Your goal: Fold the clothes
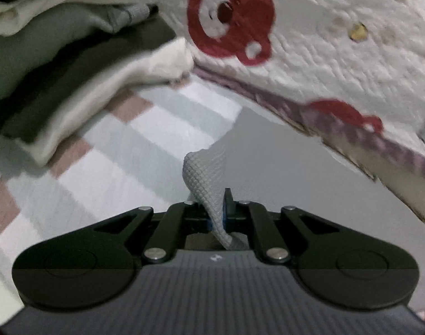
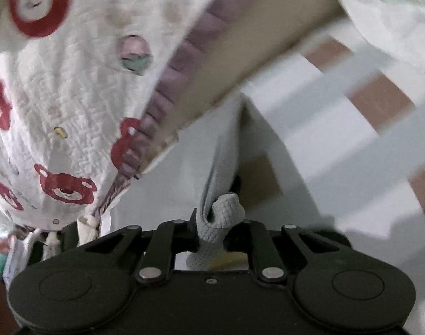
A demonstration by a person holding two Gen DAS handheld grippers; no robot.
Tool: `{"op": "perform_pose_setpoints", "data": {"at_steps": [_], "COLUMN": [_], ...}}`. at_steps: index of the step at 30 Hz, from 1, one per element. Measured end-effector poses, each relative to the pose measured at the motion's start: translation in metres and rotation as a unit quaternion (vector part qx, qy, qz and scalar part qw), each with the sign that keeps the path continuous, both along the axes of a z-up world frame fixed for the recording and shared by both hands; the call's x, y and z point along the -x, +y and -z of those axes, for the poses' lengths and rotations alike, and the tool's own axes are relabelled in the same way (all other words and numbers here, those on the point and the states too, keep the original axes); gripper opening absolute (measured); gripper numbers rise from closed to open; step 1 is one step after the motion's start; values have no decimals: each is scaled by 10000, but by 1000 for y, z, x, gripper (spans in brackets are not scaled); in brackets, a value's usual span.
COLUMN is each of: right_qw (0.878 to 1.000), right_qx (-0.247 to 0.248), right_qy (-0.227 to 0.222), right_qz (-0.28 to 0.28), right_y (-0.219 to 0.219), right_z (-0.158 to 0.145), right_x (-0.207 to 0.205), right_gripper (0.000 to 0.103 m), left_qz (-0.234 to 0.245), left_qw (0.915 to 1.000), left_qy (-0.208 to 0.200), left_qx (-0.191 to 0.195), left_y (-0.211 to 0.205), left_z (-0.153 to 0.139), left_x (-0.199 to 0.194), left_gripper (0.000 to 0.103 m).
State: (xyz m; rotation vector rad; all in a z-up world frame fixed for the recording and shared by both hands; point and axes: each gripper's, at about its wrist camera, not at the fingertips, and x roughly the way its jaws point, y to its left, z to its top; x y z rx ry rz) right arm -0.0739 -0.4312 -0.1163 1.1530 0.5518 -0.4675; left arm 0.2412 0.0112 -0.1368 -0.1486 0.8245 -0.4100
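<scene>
both grippers clamp the grey waffle-knit cloth (image 1: 209, 184): left gripper (image 1: 216, 209) pinches one edge, right gripper (image 2: 216, 223) a bunched fold. it hangs above the checked sheet (image 1: 162, 128), just beside the bear-print quilt (image 1: 338, 55), near stacked folded clothes (image 1: 45, 64).

The bear quilt (image 1: 338, 42) was blurred and ran past the frame edges. The grey cloth (image 2: 221, 215) hid each claw's pads (its full shape could not be told).

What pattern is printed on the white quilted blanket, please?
Red bear faces on the white quilted blanket, clearest in the right wrist view.
</scene>
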Motion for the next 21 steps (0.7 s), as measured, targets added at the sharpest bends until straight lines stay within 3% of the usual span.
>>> {"op": "perform_pose_setpoints", "data": {"at_steps": [3,7,11,13,14,15,16,18,20,21], "right_qw": [9945,9973,9953,9974,9982,9982,9972,9952,9935,9936], "right_qx": [-1006,-725,-914,-685,-574,-560,-689,-868,-974,-978], "right_qy": [-40,78,-257,-122,-49,131,207,332,430,410], "right_qz": [294,133,213,176,159,188,223,305,397,401], "right_y": [-5,3,0,3,4,5,4,2,0,0], "right_z": [18,13,10,6,5,8,14,22,27,28], "right_x": [25,20,33,29,27,24,22,21,23,23], "right_gripper": [17,17,12,12,12,12,12,12,12,12], "left_qz": [244,-144,-52,148,183,92,-12,-252,-373,-358], "left_qw": [9984,9979,9998,9994,9983,9967,9950,9936,9957,9968], "left_qy": [90,621,209,24,30,161,306,582,455,199], "left_qx": [-501,-67,41,-326,-553,-792,-956,-931,-709,-688], "left_y": [6,20,22,14,10,9,9,17,24,23], "left_z": [18,43,15,15,19,27,34,37,22,9], "left_x": [26,31,39,42,42,39,36,33,37,42], "left_gripper": [6,6,6,12,24,44,49,49,49,49]}}
